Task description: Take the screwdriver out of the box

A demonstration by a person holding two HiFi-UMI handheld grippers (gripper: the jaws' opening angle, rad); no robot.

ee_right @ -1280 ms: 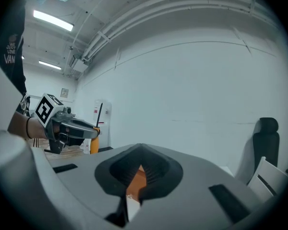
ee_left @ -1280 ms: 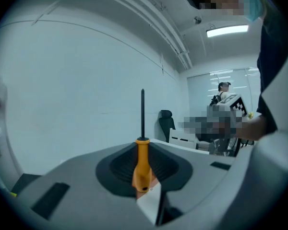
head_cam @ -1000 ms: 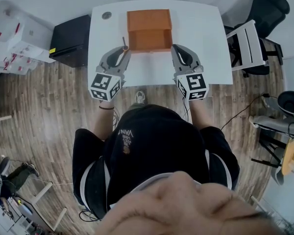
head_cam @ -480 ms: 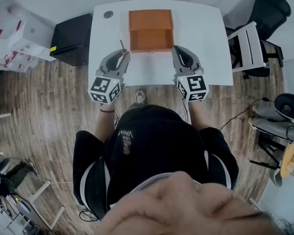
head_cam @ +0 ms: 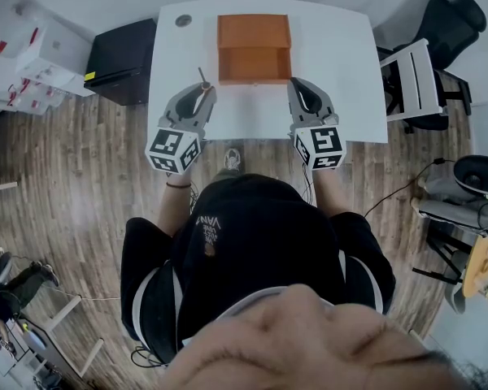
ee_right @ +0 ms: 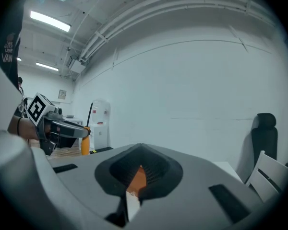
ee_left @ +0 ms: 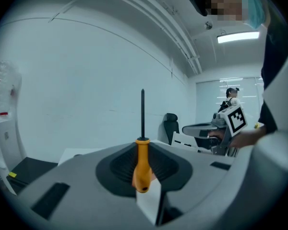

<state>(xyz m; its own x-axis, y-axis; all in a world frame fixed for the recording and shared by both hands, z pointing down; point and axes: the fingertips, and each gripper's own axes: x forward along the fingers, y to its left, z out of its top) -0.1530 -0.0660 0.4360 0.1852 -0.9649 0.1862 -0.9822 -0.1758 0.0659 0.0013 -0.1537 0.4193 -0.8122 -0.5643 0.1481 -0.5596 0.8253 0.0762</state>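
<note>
Already the job looks all but done: over the near left edge of the white table (head_cam: 342, 63), the left gripper (head_cam: 202, 90) is clamped on the orange handle of the screwdriver (ee_left: 142, 164), shaft pointing up, clear of the open orange box (head_cam: 254, 47) farther back, so at most setting it down remains. The right gripper (head_cam: 299, 85), near right of the box, has its jaws pressed together on nothing. The person's black top (head_cam: 252, 250) shows "VAN"; the far-left cartons' (head_cam: 41, 47) red labels are too small to read.

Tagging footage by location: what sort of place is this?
Probably an office or lab workroom: a white desk, a black office chair, and a water dispenser against a plain wall.
</note>
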